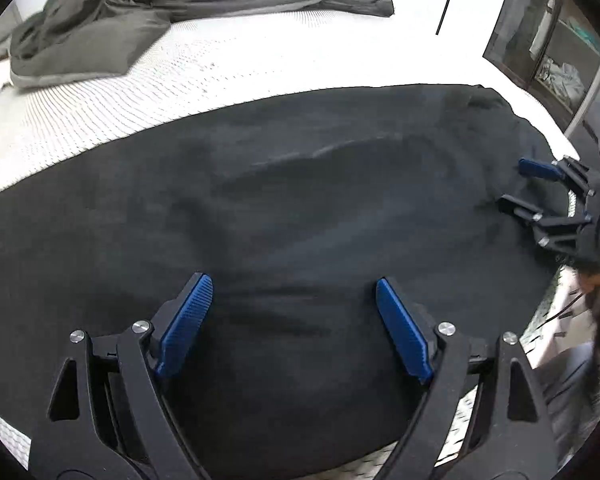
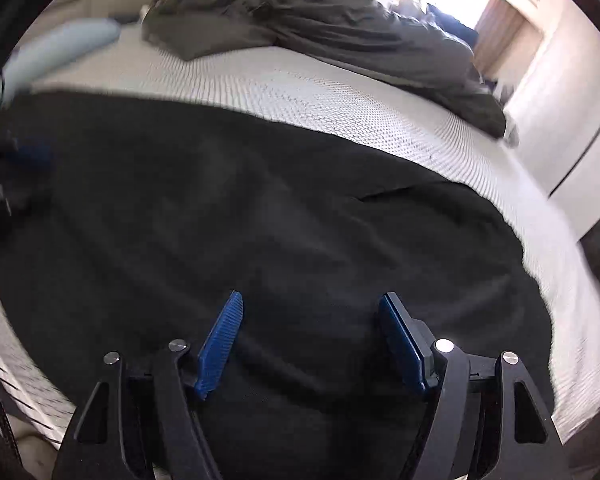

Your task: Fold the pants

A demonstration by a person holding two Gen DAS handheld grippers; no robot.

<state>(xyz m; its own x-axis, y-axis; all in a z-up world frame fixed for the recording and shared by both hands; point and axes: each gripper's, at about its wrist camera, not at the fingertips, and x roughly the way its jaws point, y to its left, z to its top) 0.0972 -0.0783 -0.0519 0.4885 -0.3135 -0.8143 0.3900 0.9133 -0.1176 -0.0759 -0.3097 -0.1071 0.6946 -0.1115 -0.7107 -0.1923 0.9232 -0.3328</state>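
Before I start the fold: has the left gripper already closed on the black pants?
No, the left gripper has its jaws spread wide over the black pants, which lie flat on the white mattress with no fabric pinched.

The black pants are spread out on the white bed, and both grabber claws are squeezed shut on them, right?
Not quite. The black pants do lie spread on the white bed, but neither claw is shut. The left wrist view shows the left gripper open above the cloth, and the right wrist view shows the right gripper open too, with nothing pinched between the fingers.
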